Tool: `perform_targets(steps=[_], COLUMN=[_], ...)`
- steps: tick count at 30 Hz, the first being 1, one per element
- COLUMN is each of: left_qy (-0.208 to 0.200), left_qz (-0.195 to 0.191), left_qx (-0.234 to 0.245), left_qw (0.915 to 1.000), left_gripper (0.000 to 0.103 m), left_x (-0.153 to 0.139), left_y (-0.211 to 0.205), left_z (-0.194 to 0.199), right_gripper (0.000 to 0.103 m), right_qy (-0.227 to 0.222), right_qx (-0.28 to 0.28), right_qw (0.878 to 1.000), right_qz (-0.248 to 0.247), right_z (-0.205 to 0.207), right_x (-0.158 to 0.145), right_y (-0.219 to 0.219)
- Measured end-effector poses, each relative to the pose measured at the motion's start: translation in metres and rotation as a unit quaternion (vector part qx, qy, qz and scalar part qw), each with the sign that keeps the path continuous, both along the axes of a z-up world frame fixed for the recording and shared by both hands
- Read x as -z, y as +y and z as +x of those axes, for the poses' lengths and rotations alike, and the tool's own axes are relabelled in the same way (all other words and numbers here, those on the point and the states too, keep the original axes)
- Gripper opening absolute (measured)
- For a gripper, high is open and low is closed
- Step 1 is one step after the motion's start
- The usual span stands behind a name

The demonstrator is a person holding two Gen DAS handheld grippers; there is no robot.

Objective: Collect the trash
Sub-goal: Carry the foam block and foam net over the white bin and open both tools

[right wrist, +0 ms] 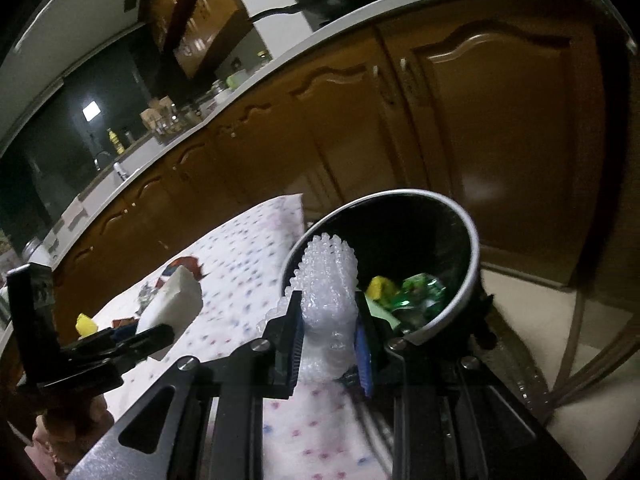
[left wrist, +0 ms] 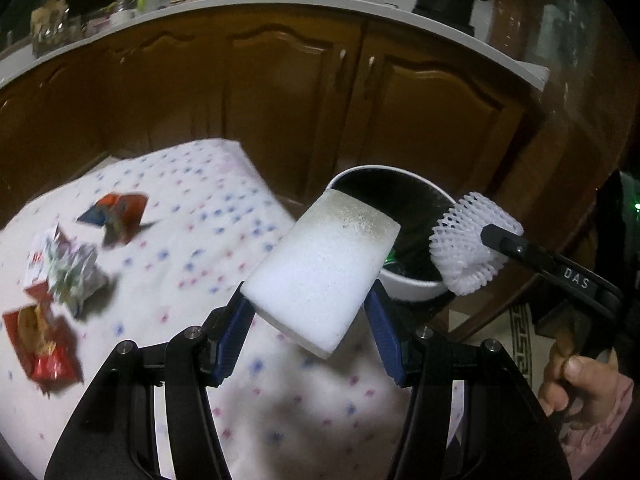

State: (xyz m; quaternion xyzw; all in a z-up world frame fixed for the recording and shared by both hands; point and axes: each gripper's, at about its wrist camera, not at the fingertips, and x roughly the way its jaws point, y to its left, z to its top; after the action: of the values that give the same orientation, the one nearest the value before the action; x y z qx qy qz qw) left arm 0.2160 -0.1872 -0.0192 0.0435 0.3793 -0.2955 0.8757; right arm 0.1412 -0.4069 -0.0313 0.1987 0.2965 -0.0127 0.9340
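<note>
Bin from my claws: the round white-rimmed trash bin with a dark liner (left wrist: 404, 280) stands off the far right corner of the surface, ahead of both claws and lower than the load each carries.
Nearer claw: my right claw (right wrist: 328, 344), I judge; its load already overlaps the bin's mouth (right wrist: 460, 216) in its own view, while the left load reaches only the near rim.
Left claw: my left claw (left wrist: 312, 320) stands about half open, clamped on a white rectangular foam block with a grey-soiled far end (left wrist: 324, 268); the block's long axis runs up and to the right, toward the bin.
Right claw: nearly closed, pinching a white foam-mesh fruit sleeve (right wrist: 328, 300) that stands upright between the pads, its free top leaning over the bin.
Bin contents: yellow and green crumpled wrappers (right wrist: 416, 296) lie inside.
Left behind: red and printed crumpled wrappers (left wrist: 60, 280) lie on the white dotted cloth-covered surface (left wrist: 208, 200), well to the left of the left claw.
Coming move: carry each load forward and right until it hangs inside the rim, then let go.
</note>
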Motion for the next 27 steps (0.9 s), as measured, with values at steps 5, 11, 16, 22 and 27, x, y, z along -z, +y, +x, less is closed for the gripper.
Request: perform_targets(steps=[5,11,16,22,27], left_qy=[0.003,0.003,0.010,0.016,0.026], left_qz=[0.009,0.025,0.052,0.083,0.103], left_qx=[0.015,0.030,0.039,0.049,0.052], left_qw=[0.9998,0.9992,0.9978,0.9952,0.9929], left_gripper=[0.056,0.056,0.056,0.057,0.057], left_x=[-0.003,-0.003,0.000,0.011,0.021], left_y=[-0.027,-0.056,-0.081,-0.106,-0.117], left_z=[0.010,0.021,0.031,0.044,0.052], right_gripper=[0.023,0.025,0.026,0.027,0.029], right_qy=[0.003,0.009,0.021,0.040,0.052], right_qx=[0.012,0.019,0.019,0.016,0.010], right_qw=[1.000,1.000,0.999,0.998,0.998], right_qz=[-0.010,-0.018,-0.026,-0.038,-0.044], right_z=[0.005,0.017,0.030,0.046,0.053], right_x=[-0.002,-0.001,-0.001,0.002,0.007], right_y=[-0.017,-0.031,-0.040,-0.048,-0.051])
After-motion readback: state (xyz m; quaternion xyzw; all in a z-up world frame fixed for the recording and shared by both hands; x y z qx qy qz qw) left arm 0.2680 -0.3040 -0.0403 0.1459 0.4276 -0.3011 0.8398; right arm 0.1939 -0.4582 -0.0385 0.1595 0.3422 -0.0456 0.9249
